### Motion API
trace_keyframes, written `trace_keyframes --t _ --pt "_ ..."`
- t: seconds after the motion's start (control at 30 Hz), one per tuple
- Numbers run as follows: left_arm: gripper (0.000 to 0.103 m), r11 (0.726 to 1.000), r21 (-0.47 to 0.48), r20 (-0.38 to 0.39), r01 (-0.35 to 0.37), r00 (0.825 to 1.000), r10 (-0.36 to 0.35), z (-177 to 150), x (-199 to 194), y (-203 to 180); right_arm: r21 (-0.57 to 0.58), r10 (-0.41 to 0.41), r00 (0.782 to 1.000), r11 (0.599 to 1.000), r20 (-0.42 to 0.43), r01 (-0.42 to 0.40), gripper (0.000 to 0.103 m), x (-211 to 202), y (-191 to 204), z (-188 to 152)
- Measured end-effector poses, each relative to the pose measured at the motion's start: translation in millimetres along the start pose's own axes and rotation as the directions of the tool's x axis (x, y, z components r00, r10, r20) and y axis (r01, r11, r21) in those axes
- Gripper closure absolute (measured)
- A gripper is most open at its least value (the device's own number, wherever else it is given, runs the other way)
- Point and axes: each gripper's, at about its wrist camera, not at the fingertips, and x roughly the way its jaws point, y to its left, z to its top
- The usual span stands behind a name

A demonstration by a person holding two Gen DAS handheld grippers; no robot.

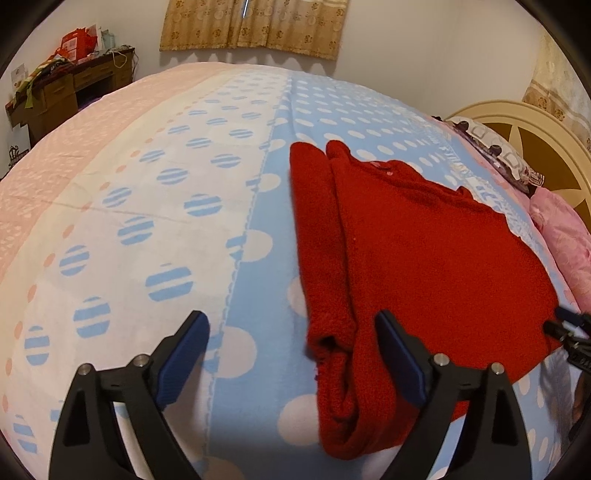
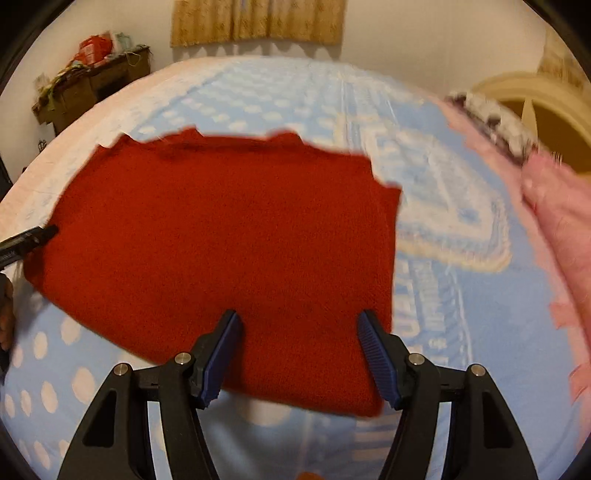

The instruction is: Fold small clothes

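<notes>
My left gripper [image 1: 291, 354] and right gripper [image 2: 297, 354] both gape, holding nothing; the red fuzzy knit garment [image 2: 221, 240] lies half-folded on the blue dotted blanket [image 1: 258, 206]. Grabbing one layer could undo its rolled edge.

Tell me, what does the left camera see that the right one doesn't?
Only the left view shows the sweater's rolled sleeve edge and the striped dots on the white part of the blanket. Only the right view shows the sweater's far right edge and the blanket's large pale emblem. Both show the red sweater lying flat, the curtain, the cluttered desk, the headboard, and open grippers, left and right.
</notes>
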Motion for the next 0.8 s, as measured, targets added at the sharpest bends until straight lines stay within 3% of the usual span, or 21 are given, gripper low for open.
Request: trace_keyframes --t 0.2,0.37,0.57,0.8 --pt "0.008 1.000 0.001 0.002 -0.002 1.000 0.002 -0.5 -0.1 -0.1 -0.084 0.101 0.994 0.992 0.046 -0.097 0.036 10.1 66.2 32.4" --pt "0.007 1.000 -0.008 0.003 0.009 1.000 -0.009 -0.6 0.0 1.7 -0.138 0.137 0.991 0.981 -0.009 -0.136 0.036 36.5 109.1 28.4" --pt "0.007 1.000 -0.011 0.009 0.015 1.000 -0.015 -1.4 -0.1 2.0 -0.115 0.144 0.990 0.983 0.003 -0.143 0.036 36.1 111.4 18.0" --pt "0.005 0.999 -0.047 0.018 0.022 1.000 -0.021 -4.2 -4.9 10.0 -0.055 0.202 0.979 0.978 0.028 -0.200 0.036 38.4 113.1 62.7"
